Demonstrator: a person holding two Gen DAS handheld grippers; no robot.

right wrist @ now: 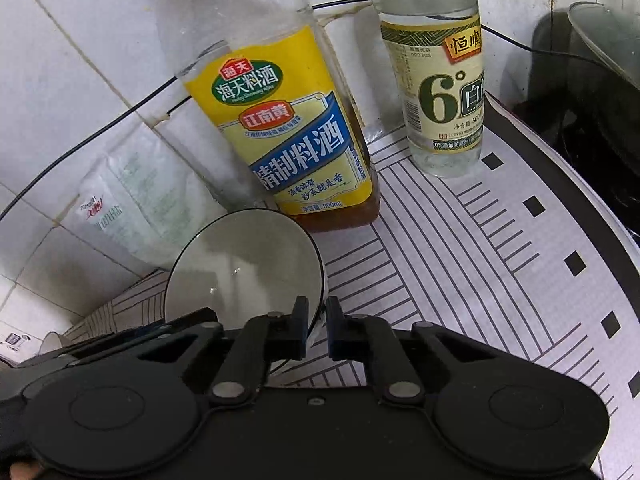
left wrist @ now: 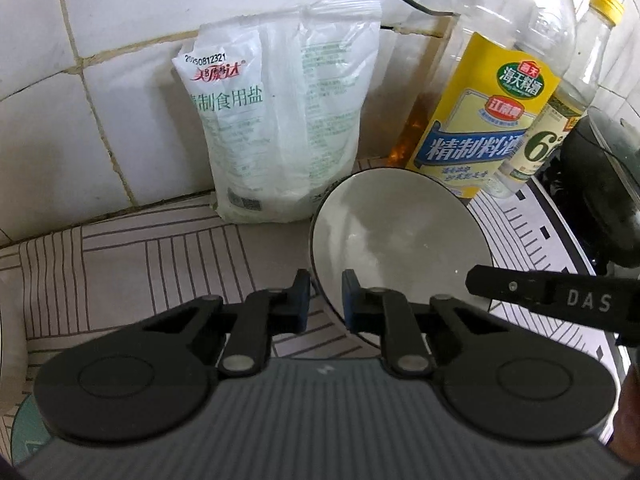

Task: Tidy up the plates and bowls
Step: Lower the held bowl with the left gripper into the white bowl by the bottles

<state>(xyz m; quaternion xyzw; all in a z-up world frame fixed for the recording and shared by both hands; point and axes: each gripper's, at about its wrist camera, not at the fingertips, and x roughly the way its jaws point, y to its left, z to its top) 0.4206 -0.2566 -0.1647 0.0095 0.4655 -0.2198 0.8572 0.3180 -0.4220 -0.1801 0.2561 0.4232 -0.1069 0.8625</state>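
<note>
A white bowl (left wrist: 400, 236) with a dark rim sits on the patterned counter in front of the bottles. My left gripper (left wrist: 326, 300) is shut on the bowl's near left rim, one pad inside and one outside. My right gripper (right wrist: 317, 328) is shut on the bowl's (right wrist: 244, 264) right rim; its finger shows in the left wrist view (left wrist: 540, 292) at the bowl's right edge. The bowl is empty. No plates are in view.
A salt bag (left wrist: 276, 120) leans on the tiled wall behind the bowl. A yellow-labelled cooking wine bottle (right wrist: 288, 140) and a white vinegar bottle (right wrist: 444, 92) stand close behind. A black pot with a glass lid (right wrist: 600, 92) is at the right. A black cable runs along the wall.
</note>
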